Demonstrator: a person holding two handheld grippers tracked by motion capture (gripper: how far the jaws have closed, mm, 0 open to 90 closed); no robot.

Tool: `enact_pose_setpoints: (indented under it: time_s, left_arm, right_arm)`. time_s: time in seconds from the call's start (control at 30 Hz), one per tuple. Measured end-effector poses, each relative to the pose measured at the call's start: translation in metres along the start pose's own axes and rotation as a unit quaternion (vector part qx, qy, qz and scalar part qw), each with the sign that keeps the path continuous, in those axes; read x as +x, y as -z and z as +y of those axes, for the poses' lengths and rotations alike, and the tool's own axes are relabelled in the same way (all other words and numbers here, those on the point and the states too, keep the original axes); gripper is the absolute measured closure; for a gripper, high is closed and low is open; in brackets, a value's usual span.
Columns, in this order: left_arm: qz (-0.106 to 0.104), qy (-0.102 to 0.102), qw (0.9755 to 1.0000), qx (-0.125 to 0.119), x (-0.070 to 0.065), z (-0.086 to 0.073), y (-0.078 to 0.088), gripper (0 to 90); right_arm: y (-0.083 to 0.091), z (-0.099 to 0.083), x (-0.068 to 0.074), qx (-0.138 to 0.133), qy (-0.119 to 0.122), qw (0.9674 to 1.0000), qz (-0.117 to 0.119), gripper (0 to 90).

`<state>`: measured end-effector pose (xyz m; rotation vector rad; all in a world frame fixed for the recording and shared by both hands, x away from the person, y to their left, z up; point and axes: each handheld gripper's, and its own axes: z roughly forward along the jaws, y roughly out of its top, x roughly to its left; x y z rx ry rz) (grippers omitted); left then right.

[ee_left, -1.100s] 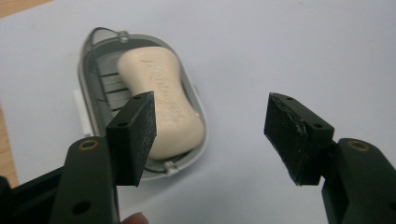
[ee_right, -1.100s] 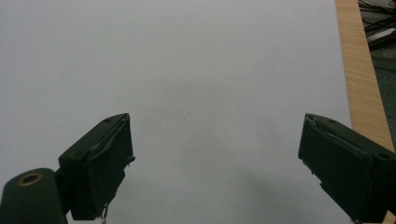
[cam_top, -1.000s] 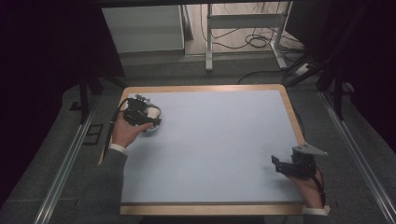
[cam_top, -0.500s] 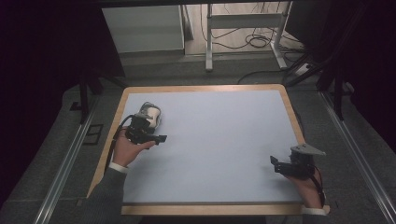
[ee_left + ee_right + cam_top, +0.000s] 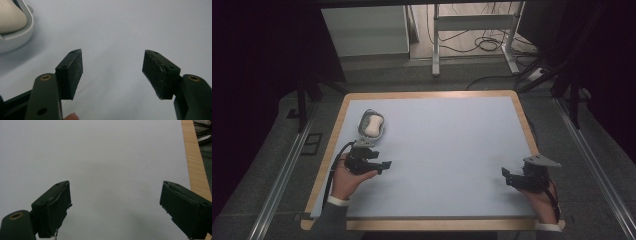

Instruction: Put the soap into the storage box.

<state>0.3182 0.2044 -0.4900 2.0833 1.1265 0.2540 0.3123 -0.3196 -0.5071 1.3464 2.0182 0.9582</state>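
The left gripper [image 5: 373, 161] is now away from the soap dish [image 5: 372, 124], which lies alone on the far left part of the blue mat [image 5: 452, 150]. One second ago this gripper was over the dish; half a second ago it was just beside it; now it is nearer to the person, with a clear gap between them. In the left gripper view the jaws stand apart with only bare mat between the pads [image 5: 75, 72], so they hold nothing, and the dish [image 5: 15, 27] is seen at the upper left corner, outside the jaws. The dish is a pale grey oval tray with a cream bar of soap [image 5: 373, 125] in it.

The right gripper [image 5: 518, 178] rests at the near right of the mat, in the same place as before. Its jaws are wide open and empty too.

I judge that the dish is already placed and released, and the left hand is withdrawing, so this step looks finished.
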Motion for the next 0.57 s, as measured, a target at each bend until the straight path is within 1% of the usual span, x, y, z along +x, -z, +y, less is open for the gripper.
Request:
enact_pose_setpoints:
  time_s: [0.13, 0.47, 0.53, 0.57]
  left_arm:
    - [0.003, 0.003, 1.0000, 0.002, 0.0013, -0.0059, -0.0019, 33.2]
    - [-0.002, 0.007, 1.0000, -0.007, 0.0019, -0.0068, -0.0020, 33.2]
    - [-0.004, 0.009, 0.9999, -0.005, 0.0012, -0.0071, -0.0032, 33.1]
    - [-0.004, 0.006, 1.0000, -0.004, 0.0012, -0.0072, -0.0038, 33.0]
  right_arm:
    - [-0.0008, -0.0002, 0.0000, 0.001, 0.000, 1.0000, -0.001, 9.7]
    - [-0.0004, 0.0005, 0.0014, -0.002, 0.002, 1.0000, 0.001, 9.7]
    - [0.0004, 0.0012, 0.0025, -0.006, 0.002, 1.0000, 0.007, 9.7]
    - [0.0006, 0.0017, 0.0029, -0.010, 0.003, 0.9999, 0.010, 9.7]
